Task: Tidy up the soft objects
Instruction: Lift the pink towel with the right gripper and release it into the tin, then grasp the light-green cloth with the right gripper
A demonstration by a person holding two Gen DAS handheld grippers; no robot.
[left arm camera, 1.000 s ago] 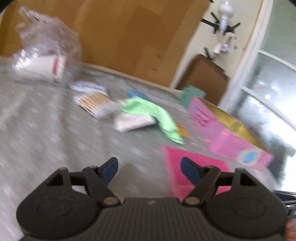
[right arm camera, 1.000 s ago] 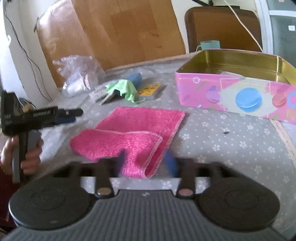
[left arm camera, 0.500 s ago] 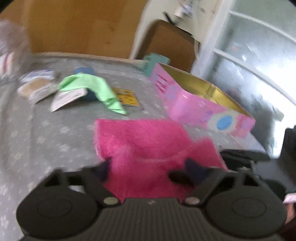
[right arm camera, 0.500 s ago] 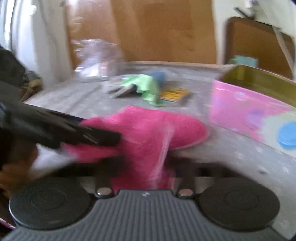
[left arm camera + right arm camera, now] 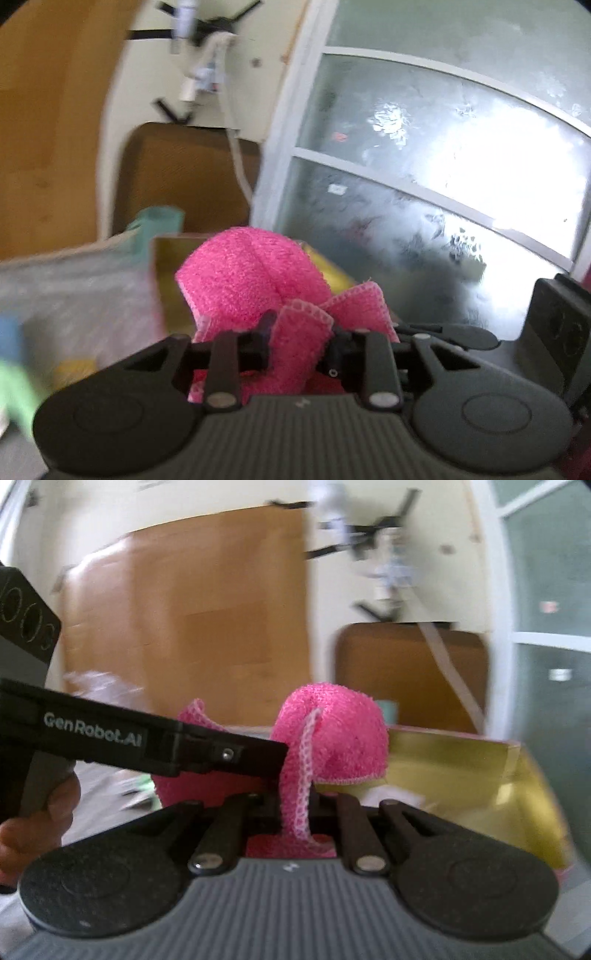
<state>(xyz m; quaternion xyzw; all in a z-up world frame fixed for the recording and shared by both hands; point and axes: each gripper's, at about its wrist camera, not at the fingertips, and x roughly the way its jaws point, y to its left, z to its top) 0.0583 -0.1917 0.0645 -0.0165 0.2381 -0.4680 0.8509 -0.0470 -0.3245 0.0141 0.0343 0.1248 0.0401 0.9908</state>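
Cloth [image 5: 255, 280] pinched at separate edges by left gripper [image 5: 299, 339] and right gripper [image 5: 297, 805], lifted beside tin [image 5: 461, 760]; keep both pinches firm, lower evenly inside.

The open gold-lined tin box [image 5: 461, 760] lies clear ahead; the bunched pink terry cloth [image 5: 332, 734] and the left hand-held gripper [image 5: 286, 755] crowd its near side.

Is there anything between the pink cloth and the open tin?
Nothing visible. Both the left gripper and right gripper are shut on the pink cloth, and the open tin lies just beyond it.
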